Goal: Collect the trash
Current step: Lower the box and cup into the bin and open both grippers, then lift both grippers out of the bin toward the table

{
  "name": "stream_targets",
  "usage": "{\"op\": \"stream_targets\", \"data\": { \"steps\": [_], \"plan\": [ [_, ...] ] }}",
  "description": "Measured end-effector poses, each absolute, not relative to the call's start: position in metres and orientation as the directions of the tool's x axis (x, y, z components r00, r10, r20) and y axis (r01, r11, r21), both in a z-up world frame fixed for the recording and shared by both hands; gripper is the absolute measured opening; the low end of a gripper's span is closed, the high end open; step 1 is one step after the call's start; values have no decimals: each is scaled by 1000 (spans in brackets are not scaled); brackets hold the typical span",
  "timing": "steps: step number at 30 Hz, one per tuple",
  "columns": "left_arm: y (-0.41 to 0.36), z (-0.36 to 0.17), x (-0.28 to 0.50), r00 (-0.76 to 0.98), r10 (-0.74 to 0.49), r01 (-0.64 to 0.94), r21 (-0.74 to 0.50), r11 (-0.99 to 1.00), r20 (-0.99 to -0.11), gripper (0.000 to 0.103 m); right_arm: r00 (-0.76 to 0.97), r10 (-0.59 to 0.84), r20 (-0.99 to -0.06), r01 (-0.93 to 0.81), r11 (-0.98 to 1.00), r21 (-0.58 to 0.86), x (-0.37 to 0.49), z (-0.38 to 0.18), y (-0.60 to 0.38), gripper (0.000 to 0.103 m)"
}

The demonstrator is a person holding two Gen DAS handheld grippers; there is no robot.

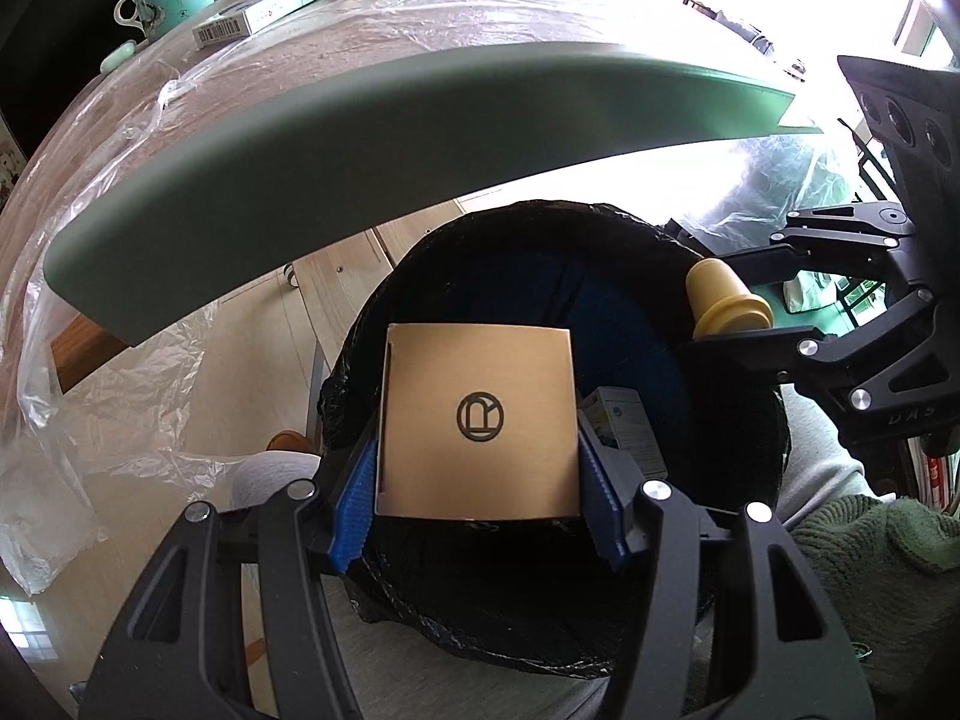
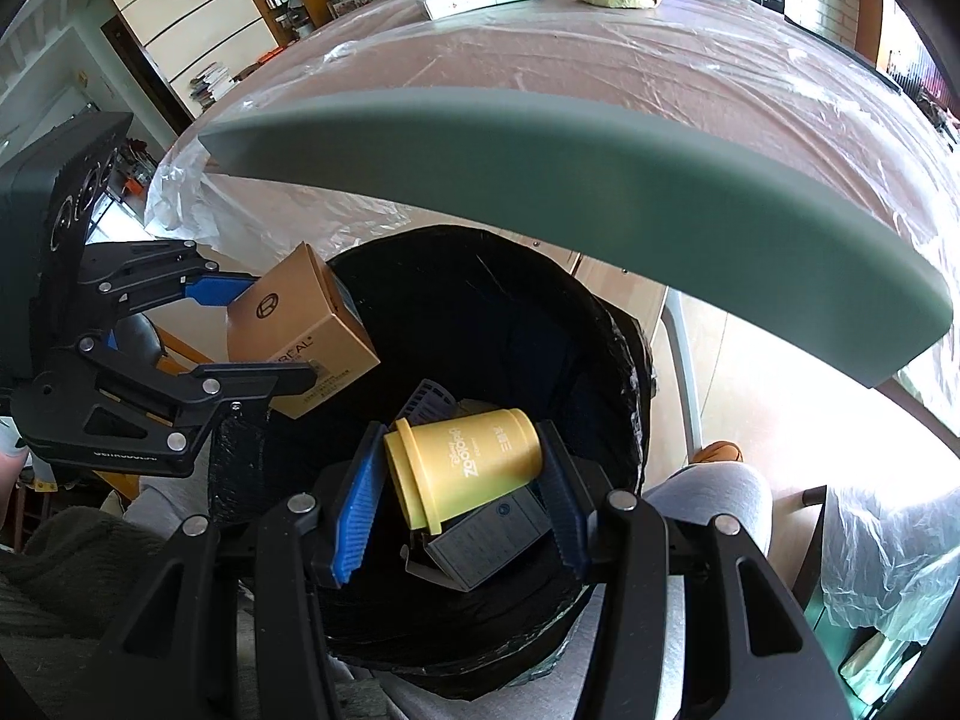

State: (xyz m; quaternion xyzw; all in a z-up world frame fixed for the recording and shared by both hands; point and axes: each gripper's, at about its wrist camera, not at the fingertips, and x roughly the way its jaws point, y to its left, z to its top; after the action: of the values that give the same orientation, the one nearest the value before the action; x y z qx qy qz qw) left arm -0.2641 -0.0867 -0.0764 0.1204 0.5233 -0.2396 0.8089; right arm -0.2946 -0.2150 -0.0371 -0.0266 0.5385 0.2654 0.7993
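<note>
Both tools hung loaded over the black-lined bin [image 2: 606, 324]: left gripper [image 1: 477, 480] clamped on the tan box [image 1: 477, 414], right gripper [image 2: 459, 498] clamped on the yellow cup [image 2: 468, 468], lying sideways, trash directly beneath.

My left wrist camera looks down close into the black-lined bin [image 1: 738, 480], table edge [image 1: 360, 180] at twelve o'clock. My right wrist camera faces the same bin [image 2: 600, 360] and edge [image 2: 600, 180].
</note>
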Motion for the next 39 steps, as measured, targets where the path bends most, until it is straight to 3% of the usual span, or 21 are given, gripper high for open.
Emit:
{"op": "stream_targets", "data": {
  "steps": [13,15,17,29,33,34,35,36,37,39],
  "plan": [
    [-86,-81,-266,345,-270,518,-57,853,-899,59,279,380,-882,-444,865,233,-294,-43,-216,50],
    [-84,-77,-267,346,-305,527,-85,846,-887,64,290,378,-879,-445,867,225,-295,-40,-215,54],
    [-83,-75,-267,354,-303,519,-84,851,-885,74,302,381,-874,-437,870,228,-295,-38,-217,71],
    [-75,-63,-273,363,-288,506,-72,859,-886,76,342,379,-860,-424,879,219,-299,-19,-226,79],
    [-68,-7,-288,479,-343,551,-27,834,-808,76,459,452,-765,-492,846,204,-316,43,-233,81],
    [-64,12,-289,519,-370,551,-29,834,-771,77,505,459,-731,-497,847,189,-317,58,-236,89],
    [-58,32,-289,574,-386,534,-28,845,-722,92,583,460,-670,-490,856,162,-318,77,-241,99],
    [-52,48,-288,631,-394,510,-25,860,-669,102,639,454,-620,-477,867,143,-319,87,-245,99],
    [-46,60,-286,690,-394,481,-21,876,-607,102,709,440,-550,-454,883,121,-317,101,-250,99],
    [-36,74,-276,778,-346,401,-10,916,-524,102,757,389,-525,-397,912,103,-298,111,-256,99]
  ]
}}
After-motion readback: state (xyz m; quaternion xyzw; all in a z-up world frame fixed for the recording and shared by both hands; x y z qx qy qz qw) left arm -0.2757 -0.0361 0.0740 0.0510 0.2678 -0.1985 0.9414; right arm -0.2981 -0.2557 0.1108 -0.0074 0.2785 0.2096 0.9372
